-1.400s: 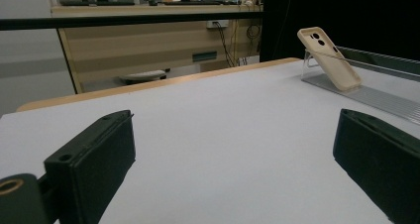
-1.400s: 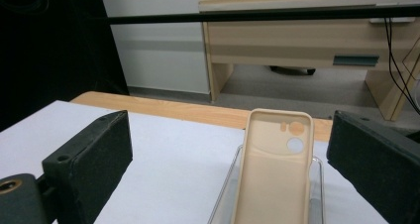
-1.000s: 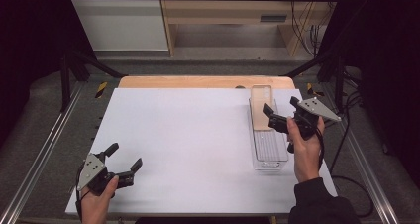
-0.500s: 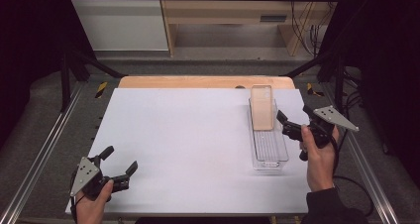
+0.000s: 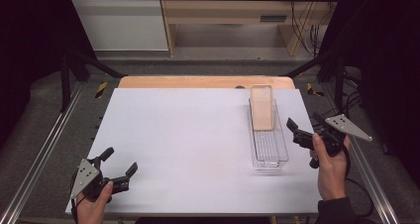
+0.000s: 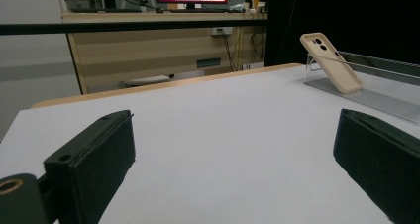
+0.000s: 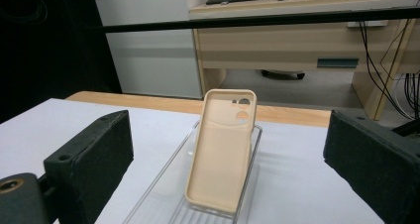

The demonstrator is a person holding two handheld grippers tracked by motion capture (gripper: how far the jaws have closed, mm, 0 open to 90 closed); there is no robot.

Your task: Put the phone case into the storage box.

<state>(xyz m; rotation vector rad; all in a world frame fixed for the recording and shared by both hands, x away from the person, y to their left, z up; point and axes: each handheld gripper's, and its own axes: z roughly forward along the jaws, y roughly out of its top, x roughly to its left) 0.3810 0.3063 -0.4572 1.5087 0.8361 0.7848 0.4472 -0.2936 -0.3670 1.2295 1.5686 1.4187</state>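
Beige phone case (image 5: 262,107) leans upright in far end of clear tray (image 5: 270,154), right tool (image 5: 303,131) released just beside tray, left tool (image 5: 120,165) released well apart from tray on surface (image 5: 188,135); looks pre-grasp, next likely reach for case

A beige phone case (image 5: 262,107) is propped tilted against the far end of a clear tray (image 5: 270,152).

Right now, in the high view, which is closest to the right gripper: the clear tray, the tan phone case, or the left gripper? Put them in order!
From the right gripper:
1. Clear tray, just beside it, toward the table's middle.
2. Tan phone case, leaning in the tray's far end.
3. Left gripper, at the table's opposite near corner.
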